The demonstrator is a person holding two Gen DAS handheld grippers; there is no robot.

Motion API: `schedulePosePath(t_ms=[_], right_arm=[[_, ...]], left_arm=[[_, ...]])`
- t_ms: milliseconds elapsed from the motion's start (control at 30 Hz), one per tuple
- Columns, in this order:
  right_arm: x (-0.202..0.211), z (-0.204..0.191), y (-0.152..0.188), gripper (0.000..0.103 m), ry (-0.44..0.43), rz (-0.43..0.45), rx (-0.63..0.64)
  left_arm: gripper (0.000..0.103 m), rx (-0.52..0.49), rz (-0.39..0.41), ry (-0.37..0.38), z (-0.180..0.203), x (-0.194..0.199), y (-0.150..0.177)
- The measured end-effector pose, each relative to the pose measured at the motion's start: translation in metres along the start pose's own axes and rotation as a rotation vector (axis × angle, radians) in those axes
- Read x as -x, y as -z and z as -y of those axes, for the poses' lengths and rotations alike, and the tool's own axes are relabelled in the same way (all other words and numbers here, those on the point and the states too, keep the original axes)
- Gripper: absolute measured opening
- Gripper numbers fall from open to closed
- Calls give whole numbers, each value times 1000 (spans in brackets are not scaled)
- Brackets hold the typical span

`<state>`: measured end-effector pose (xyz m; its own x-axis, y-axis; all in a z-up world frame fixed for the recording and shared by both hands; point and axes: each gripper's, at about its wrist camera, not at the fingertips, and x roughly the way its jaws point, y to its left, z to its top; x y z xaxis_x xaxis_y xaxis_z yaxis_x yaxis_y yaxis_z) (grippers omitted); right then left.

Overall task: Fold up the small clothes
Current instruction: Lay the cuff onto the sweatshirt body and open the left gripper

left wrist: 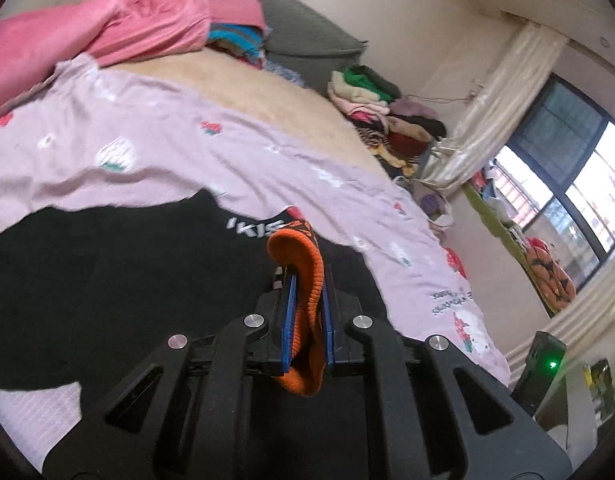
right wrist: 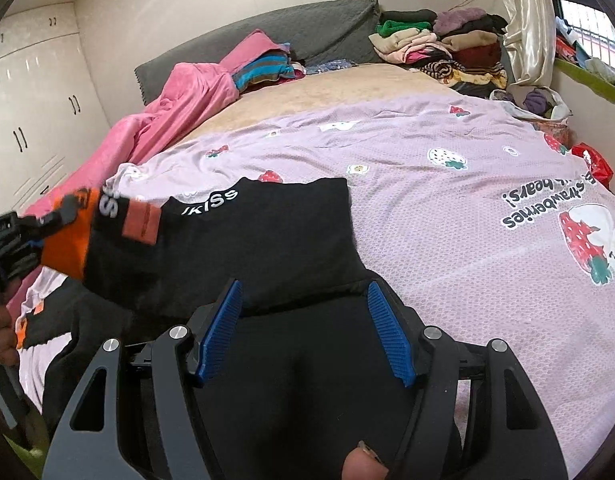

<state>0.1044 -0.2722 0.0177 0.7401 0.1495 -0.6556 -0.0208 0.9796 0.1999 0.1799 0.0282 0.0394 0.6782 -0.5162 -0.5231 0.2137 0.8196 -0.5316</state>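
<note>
A black garment [right wrist: 259, 240] with white lettering and orange trim lies partly folded on the lilac strawberry sheet [right wrist: 447, 208]. My left gripper [left wrist: 305, 280] is shut on its orange ribbed cuff [left wrist: 303, 264], held above the black cloth [left wrist: 107, 272]. That gripper [right wrist: 27, 224] shows at the left edge of the right wrist view, lifting the orange sleeve end [right wrist: 67, 240]. My right gripper [right wrist: 305, 292] is open, its blue pads [right wrist: 223, 328] apart just above the garment's near folded edge, holding nothing.
A pink blanket [right wrist: 179, 108] lies at the bed's left. Folded striped clothes [right wrist: 263, 68] and a heap of clothes [right wrist: 439, 48] sit by the grey headboard [right wrist: 287, 28]. White wardrobes [right wrist: 31, 100] stand left; curtain and window [left wrist: 567, 168] right.
</note>
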Motion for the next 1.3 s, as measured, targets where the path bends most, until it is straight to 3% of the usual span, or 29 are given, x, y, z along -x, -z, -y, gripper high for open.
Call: schedulePosePath(t_ms=[500, 600, 800, 867, 1067, 1200, 1300], right_arm=[[-26, -18, -21, 64, 51, -30, 32], [-39, -22, -29, 64, 63, -45, 64], [-66, -30, -39, 64, 58, -93, 102], [-75, -33, -39, 64, 54, -111, 125], [-94, -36, -35, 64, 17, -155, 151], [-107, -29, -28, 64, 45, -215, 152], [-117, -19, -21, 64, 69, -267, 136]], left_arm=[[5, 59, -75, -155, -50, -3, 18], [7, 55, -69, -181, -52, -1, 18], [8, -16, 4, -317, -47, 9, 14], [8, -25, 3, -311, -48, 8, 14], [8, -24, -131, -264, -49, -24, 26], [17, -20, -216, -342, -56, -42, 40], [17, 7, -232, -342, -63, -44, 44]])
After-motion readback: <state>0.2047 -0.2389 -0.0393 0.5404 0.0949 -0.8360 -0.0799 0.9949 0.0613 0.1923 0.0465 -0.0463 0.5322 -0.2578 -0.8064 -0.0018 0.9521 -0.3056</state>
